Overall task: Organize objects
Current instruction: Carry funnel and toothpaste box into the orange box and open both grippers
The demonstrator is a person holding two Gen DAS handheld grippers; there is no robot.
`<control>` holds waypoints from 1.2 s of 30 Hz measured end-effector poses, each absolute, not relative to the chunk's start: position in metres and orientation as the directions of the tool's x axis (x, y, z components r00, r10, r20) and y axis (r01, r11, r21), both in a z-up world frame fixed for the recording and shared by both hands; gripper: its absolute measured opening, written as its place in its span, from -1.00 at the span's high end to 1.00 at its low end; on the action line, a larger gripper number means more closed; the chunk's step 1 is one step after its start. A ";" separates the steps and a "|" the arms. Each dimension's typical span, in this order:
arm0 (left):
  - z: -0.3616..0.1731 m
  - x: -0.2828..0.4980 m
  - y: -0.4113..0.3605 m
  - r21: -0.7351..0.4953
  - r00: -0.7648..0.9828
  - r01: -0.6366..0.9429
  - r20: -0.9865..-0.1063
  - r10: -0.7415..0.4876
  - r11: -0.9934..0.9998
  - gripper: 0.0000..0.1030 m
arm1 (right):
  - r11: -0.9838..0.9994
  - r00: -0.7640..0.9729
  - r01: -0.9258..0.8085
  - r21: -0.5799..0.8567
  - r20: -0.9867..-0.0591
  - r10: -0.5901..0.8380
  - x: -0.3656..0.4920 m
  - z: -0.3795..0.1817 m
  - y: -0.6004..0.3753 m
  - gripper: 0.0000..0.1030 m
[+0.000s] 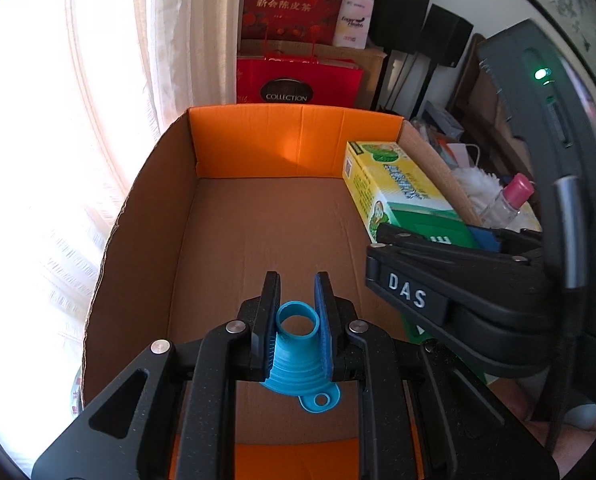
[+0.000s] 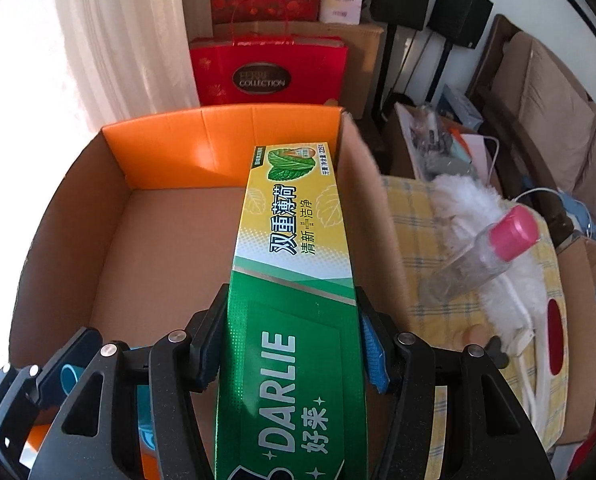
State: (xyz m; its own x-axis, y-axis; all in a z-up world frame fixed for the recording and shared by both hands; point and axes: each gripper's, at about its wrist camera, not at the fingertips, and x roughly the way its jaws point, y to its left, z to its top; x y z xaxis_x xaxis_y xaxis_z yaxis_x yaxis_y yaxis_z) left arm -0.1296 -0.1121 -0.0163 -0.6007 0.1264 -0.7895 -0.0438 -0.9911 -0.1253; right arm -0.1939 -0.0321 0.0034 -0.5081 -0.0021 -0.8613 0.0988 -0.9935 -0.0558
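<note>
The left gripper point(image 1: 296, 312) is closed tight on a small blue funnel point(image 1: 296, 350), whose narrow spout sits between the two pads and whose flat tab with a hole points toward the camera; the funnel hangs over the brown floor of the open cardboard box point(image 1: 150, 220), near the near edge of it. The right gripper point(image 2: 294, 344) is about half open and its pads press on both long sides of a toothpaste carton point(image 2: 294, 264), so it holds this carton. The carton points along the fingers toward the far orange wall of the cardboard box point(image 2: 70, 216) and lies along the right wall, inside the box near the far right corner. On the green end of the carton I can read "DARLIE" with Chinese characters beside it, and on the yellow part more Chinese writing and a mint leaf picture. On the side of the right gripper, in the left wrist view, the letters "DAS" are seen. Behind the box stand red gift bags point(image 2: 268, 70); one has the word "COLLECTION". Outside the right wall, on a yellow checked cloth point(image 2: 417, 216), lies a clear bottle with a pink cap point(image 2: 485, 256) beside a white fluffy duster point(image 2: 473, 208).
</note>
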 end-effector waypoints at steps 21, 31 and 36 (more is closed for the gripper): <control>-0.028 -0.128 -0.091 -0.096 -0.553 -0.075 -0.824 0.121 -0.993 0.68 | -0.986 -0.526 0.166 0.005 -0.846 -0.092 -0.161 0.045 -0.015 -0.41; -0.003 -0.114 -0.085 -0.075 -0.617 -0.069 -0.780 0.101 -0.995 -0.31 | -0.986 -0.583 0.168 0.000 -0.806 -0.100 -0.127 0.077 0.027 -0.50; 0.021 -0.101 -0.082 -0.103 -0.665 -0.087 -0.734 0.135 -0.991 -0.83 | -0.989 -0.600 0.150 0.015 -0.793 -0.103 -0.113 0.080 0.058 -0.52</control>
